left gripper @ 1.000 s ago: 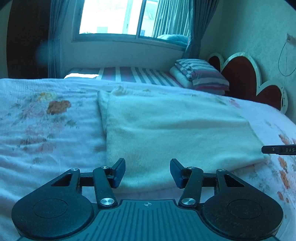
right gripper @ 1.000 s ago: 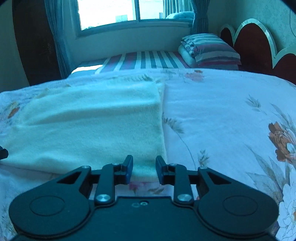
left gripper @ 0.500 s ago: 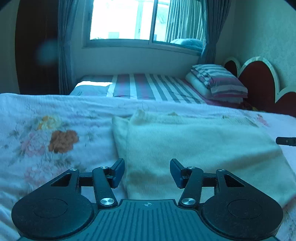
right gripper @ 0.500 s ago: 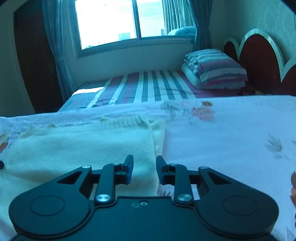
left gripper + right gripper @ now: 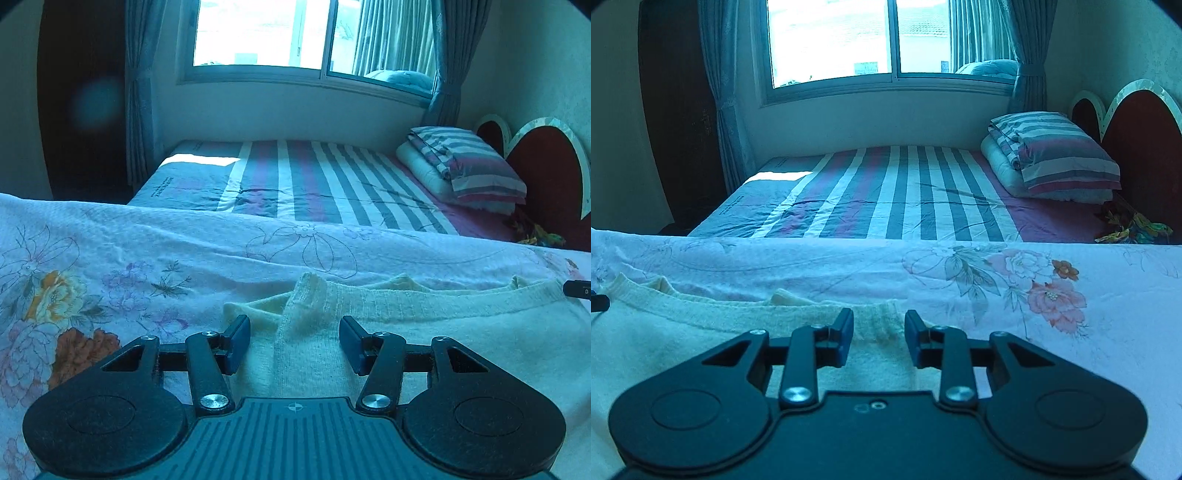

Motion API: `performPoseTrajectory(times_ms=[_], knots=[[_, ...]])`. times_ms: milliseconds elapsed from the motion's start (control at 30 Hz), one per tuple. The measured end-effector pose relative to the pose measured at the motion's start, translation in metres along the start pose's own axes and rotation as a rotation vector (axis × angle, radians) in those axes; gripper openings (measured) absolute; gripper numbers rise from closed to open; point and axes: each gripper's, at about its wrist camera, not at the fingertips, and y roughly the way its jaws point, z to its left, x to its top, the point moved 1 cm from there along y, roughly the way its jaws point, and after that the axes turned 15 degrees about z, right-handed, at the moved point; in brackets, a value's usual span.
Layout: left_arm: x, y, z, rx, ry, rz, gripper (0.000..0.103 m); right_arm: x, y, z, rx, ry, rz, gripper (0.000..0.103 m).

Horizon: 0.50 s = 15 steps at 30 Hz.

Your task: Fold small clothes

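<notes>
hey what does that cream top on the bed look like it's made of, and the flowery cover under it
The cream top looks like a soft knit, maybe wool or acrylic: fuzzy surface, with a ribbed band along its far edge. The flowery cover looks like thin woven cotton or a blend, matte, with printed blossoms and fine creases. Exact fibres can't be told from here.
</notes>
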Motion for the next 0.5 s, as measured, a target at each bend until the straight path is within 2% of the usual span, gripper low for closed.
performPoseTrajectory(times_ms=[67,133,200,267,333,367,400,433,500], knots=[[0.003,0.007,0.002,-0.007,0.007,-0.001,0.053,0.001,0.006,-0.002,0.003,-0.014,0.012,0.04],[0.007,0.015,0.004,0.001,0.031,0.01,0.053,-0.002,0.012,-0.002,-0.017,-0.031,0.026,0.037],[0.011,0.016,0.004,0.037,0.019,0.011,0.053,-0.006,0.017,-0.005,-0.075,-0.026,0.037,0.036],[0.013,0.006,0.002,0.036,0.0,-0.013,0.053,-0.008,0.006,-0.011,-0.06,0.021,0.023,0.036],[0.005,-0.003,-0.001,0.01,0.02,-0.026,0.054,-0.014,-0.013,-0.012,-0.022,0.024,-0.049,0.037],[0.0,0.004,-0.007,0.04,0.067,0.033,0.054,-0.017,-0.012,-0.01,-0.024,0.002,-0.036,0.036],[-0.006,0.006,-0.011,0.071,0.1,0.027,0.056,-0.018,0.002,-0.01,-0.051,-0.019,0.063,0.033],[-0.007,0.001,-0.012,0.089,0.1,0.018,0.059,-0.02,0.005,-0.012,-0.044,-0.011,0.077,0.033],[-0.008,-0.016,-0.01,0.06,0.068,0.008,0.059,-0.021,-0.014,-0.019,-0.043,0.038,0.032,0.036]])
